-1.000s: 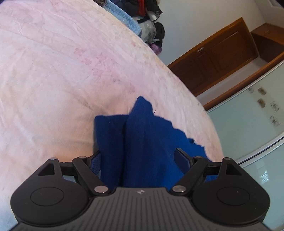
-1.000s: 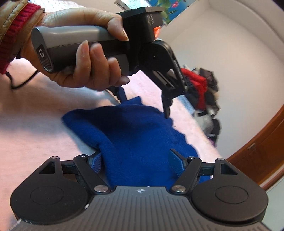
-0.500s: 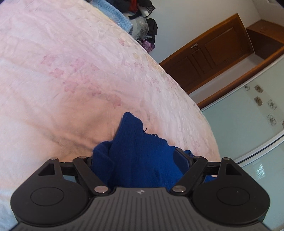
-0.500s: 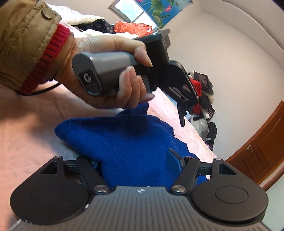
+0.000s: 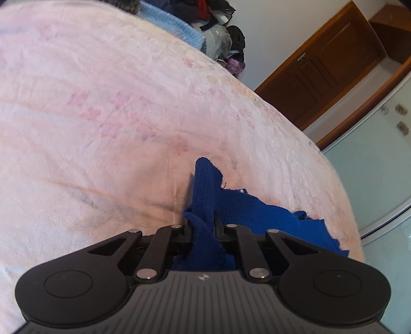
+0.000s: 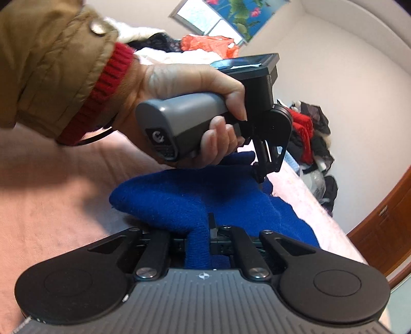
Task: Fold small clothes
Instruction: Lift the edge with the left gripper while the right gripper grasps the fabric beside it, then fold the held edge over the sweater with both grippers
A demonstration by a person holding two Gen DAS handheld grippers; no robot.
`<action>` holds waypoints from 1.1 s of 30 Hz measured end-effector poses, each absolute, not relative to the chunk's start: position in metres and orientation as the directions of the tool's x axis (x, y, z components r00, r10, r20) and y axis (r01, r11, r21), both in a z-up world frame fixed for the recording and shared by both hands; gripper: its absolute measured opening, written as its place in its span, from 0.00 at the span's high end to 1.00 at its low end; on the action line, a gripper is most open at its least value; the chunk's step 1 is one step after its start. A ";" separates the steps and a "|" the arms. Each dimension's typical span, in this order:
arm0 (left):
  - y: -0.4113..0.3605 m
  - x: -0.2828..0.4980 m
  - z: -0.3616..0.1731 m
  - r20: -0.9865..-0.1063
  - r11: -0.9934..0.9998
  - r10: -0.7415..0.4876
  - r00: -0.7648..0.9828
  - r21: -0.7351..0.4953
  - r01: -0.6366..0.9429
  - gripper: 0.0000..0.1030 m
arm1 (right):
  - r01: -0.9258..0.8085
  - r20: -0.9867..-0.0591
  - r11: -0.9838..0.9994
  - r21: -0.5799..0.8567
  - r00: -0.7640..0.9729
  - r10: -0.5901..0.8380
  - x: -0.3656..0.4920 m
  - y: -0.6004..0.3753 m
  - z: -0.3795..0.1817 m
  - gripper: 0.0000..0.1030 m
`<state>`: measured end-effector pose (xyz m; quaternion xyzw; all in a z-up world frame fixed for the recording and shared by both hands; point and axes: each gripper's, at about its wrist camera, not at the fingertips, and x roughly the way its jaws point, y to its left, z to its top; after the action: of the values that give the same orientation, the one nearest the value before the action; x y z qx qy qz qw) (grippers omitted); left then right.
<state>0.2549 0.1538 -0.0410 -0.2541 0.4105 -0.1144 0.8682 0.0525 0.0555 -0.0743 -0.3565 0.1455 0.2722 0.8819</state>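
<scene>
Soft blue knit garment (image 6: pixel 195 200) on the pink bed (image 5: pixel 102 128), light and floppy, I judge; my left gripper (image 5: pixel 204 226) and right gripper (image 6: pixel 199 231) each have fingers pinching a bunched edge; hems hold best.

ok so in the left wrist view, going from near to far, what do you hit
left gripper shut on the blue knit garment → bare pink bedspread → light blue towel → pile of dark clothes against the white wall
</scene>
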 end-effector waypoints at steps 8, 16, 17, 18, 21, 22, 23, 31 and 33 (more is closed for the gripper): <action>0.121 0.248 0.005 -0.642 0.874 -0.361 0.677 -0.486 0.006 0.91 | -0.573 -0.403 0.717 -0.397 0.810 0.425 0.056 0.002 -0.034 0.94; 0.068 0.242 0.036 -0.638 0.907 -0.340 0.691 -0.416 0.063 0.91 | -0.534 -0.386 0.834 -0.137 0.804 0.452 0.069 -0.067 -0.006 0.94; 0.061 0.242 0.039 -0.639 0.910 -0.344 0.688 -0.408 0.075 0.91 | -0.529 -0.383 0.842 -0.109 0.804 0.455 0.070 -0.076 -0.004 0.94; 0.053 0.242 0.041 -0.641 0.915 -0.343 0.687 -0.394 0.089 0.91 | -0.521 -0.382 0.849 -0.086 0.805 0.455 0.068 -0.082 -0.005 0.94; 0.030 0.240 0.046 -0.638 0.930 -0.332 0.695 -0.345 0.126 0.91 | -0.490 -0.379 0.871 -0.035 0.813 0.442 0.069 -0.104 -0.008 0.94; 0.022 0.240 0.047 -0.638 0.932 -0.331 0.696 -0.335 0.137 0.91 | -0.481 -0.378 0.877 -0.015 0.814 0.440 0.070 -0.111 -0.010 0.94; 0.015 0.240 0.048 -0.637 0.932 -0.336 0.694 -0.332 0.147 0.91 | -0.475 -0.380 0.880 0.008 0.813 0.442 0.070 -0.117 -0.011 0.94; -0.044 0.247 0.047 -0.652 0.929 -0.365 0.664 -0.300 0.216 0.91 | -0.400 -0.375 0.907 0.131 0.827 0.419 0.072 -0.165 -0.023 0.94; -0.059 0.249 0.044 -0.660 0.929 -0.367 0.656 -0.291 0.227 0.91 | -0.384 -0.374 0.909 0.162 0.828 0.417 0.074 -0.177 -0.027 0.94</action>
<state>0.2489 -0.0586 0.0443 -0.0917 0.3811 -0.1642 0.9052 0.0736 -0.1771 -0.0270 0.0398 0.2047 0.2096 0.9553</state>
